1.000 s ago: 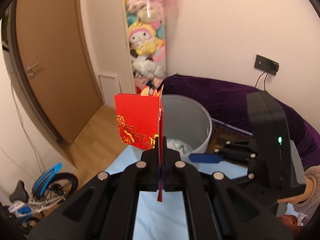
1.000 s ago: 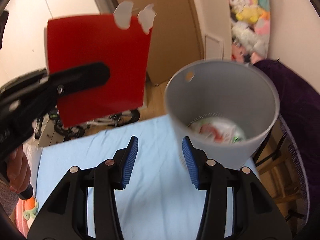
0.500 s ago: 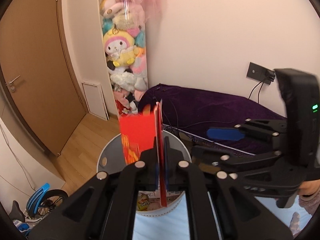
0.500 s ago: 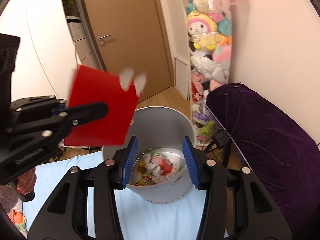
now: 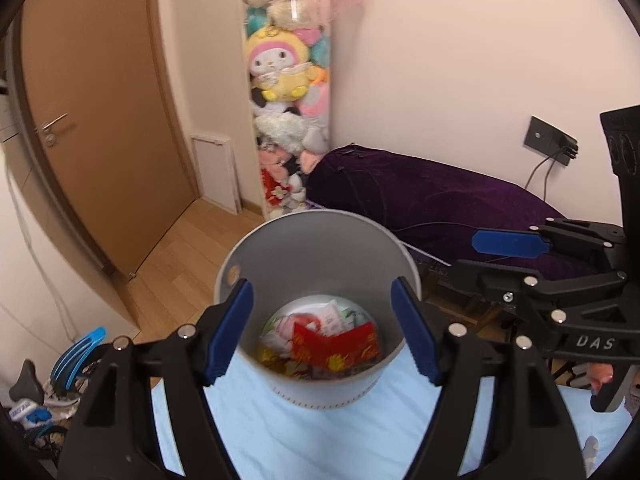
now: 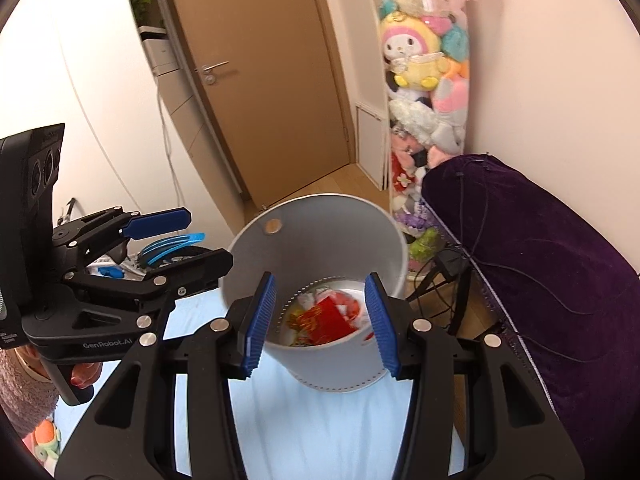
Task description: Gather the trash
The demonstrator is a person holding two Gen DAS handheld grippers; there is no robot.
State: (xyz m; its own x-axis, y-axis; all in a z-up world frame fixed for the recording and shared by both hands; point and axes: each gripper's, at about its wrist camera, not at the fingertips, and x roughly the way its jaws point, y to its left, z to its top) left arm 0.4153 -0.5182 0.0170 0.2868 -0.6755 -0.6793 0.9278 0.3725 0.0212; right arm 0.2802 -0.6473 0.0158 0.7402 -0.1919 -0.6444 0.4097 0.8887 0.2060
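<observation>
A grey bin [image 5: 316, 248] stood on a pale blue cloth [image 5: 320, 432] beside a purple-covered couch [image 6: 540, 260]. Inside the bin, on top of crumpled wrappers and other trash [image 5: 324, 314], lay a red envelope [image 5: 336, 346] with gold patterning, resting flat and slightly tilted.

The left gripper [image 5: 322, 330] hung above the bin's open mouth, pointing down into it. Its jaws had just been opening and stood spread wide, blue pads facing each other with nothing between them (the envelope sat far below, at the bottom of the bin). In the right wrist view the same gripper [image 6: 200, 236] reached in from the left, its tips at the bin's rim, held by a hand in a fuzzy pink sleeve [image 6: 24, 396].

The right gripper [image 6: 316, 318] also pointed down toward the bin, its blue pads parted about halfway and empty. From the left wrist view it [image 5: 468, 254] came in from the right.

Behind the bin were a brown door [image 5: 100, 120] and a tall clear column packed with plush toys [image 5: 288, 80]. A small blue bicycle [image 5: 52, 384] showed on the wooden floor at the lower left.
</observation>
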